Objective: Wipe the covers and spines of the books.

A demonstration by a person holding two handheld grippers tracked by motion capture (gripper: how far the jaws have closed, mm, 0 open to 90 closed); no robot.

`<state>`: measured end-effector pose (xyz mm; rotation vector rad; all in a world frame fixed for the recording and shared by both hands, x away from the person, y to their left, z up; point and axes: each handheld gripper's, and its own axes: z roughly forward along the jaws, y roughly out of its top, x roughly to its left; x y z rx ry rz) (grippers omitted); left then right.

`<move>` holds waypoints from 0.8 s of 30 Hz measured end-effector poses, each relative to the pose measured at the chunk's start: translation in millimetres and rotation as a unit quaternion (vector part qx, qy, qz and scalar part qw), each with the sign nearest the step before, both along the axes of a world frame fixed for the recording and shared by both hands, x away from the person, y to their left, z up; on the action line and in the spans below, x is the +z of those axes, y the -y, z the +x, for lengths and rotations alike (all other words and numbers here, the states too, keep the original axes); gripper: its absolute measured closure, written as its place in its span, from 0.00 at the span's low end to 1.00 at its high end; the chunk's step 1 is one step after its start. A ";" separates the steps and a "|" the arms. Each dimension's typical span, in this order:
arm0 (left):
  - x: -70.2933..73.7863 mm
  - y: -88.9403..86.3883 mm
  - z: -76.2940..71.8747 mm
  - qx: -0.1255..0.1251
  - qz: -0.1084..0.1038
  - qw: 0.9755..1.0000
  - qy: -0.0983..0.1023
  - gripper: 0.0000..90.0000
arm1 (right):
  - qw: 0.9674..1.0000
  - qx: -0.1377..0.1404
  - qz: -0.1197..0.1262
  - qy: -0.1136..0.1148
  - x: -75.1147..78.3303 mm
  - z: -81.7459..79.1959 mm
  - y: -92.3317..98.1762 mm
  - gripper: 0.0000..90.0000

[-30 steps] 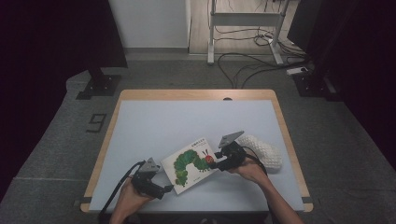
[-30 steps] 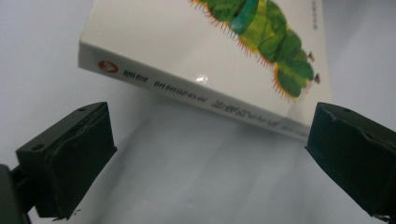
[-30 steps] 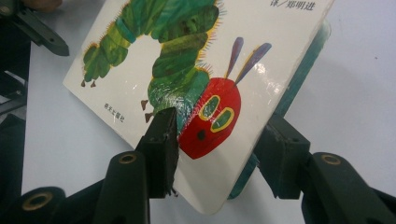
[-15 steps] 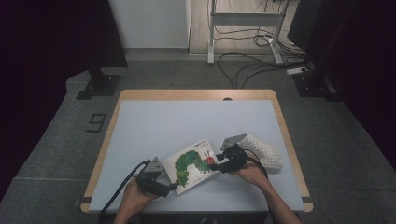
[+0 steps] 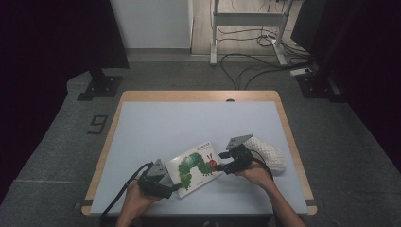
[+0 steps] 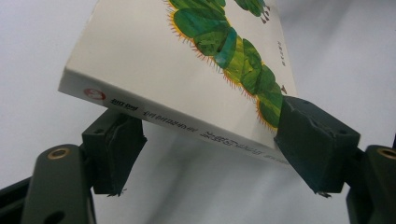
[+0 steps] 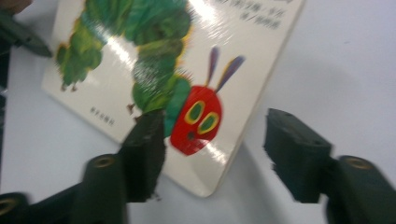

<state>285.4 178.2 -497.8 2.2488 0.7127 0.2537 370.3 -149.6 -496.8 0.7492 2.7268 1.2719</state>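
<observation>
Gripping a white picture book (image 5: 197, 166) between two hand-held tools, a person works at the near edge of a pale table (image 5: 189, 118) framed in light wood. The book, its cover showing a green caterpillar with a red head, lies slantwise close to the table's front edge, between the two hands.

The left gripper (image 5: 166, 185) reaches the book's near left corner. In the left gripper view its jaws have just been closing and now straddle the book's spine edge: the right-hand pad (image 6: 314, 140) sits against the cover beside the caterpillar's tail end, while the other pad stands below the spine with a gap visible, so the book is between the jaws but not clearly clamped. That edge of the book appears raised off the table there.

The right gripper (image 5: 222, 167) meets the opposite side, at the caterpillar's red head. Its jaws have just been opening and stand apart in the right gripper view: one finger (image 7: 144, 149) overlaps the cover beside the red head, and the other is clear of the book's edge over bare table.

A white, knobbly-textured object (image 5: 268, 153) lies on the table just behind the right hand (image 5: 257, 174), near the right edge.
</observation>
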 end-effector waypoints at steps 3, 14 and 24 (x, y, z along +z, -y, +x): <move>1.5 -0.6 0.3 0.001 -0.004 1.000 0.002 0.28 | 1.000 0.000 -0.012 -0.002 -1.7 5.1 -7.8 0.27; 9.0 -3.3 0.8 -0.005 -0.016 1.000 0.011 0.41 | 0.998 0.015 0.038 -0.049 -5.3 22.6 -22.7 0.36; 22.2 -3.1 10.1 -0.013 -0.009 1.000 0.012 0.52 | 0.999 0.003 0.041 -0.027 6.8 18.1 -13.6 0.48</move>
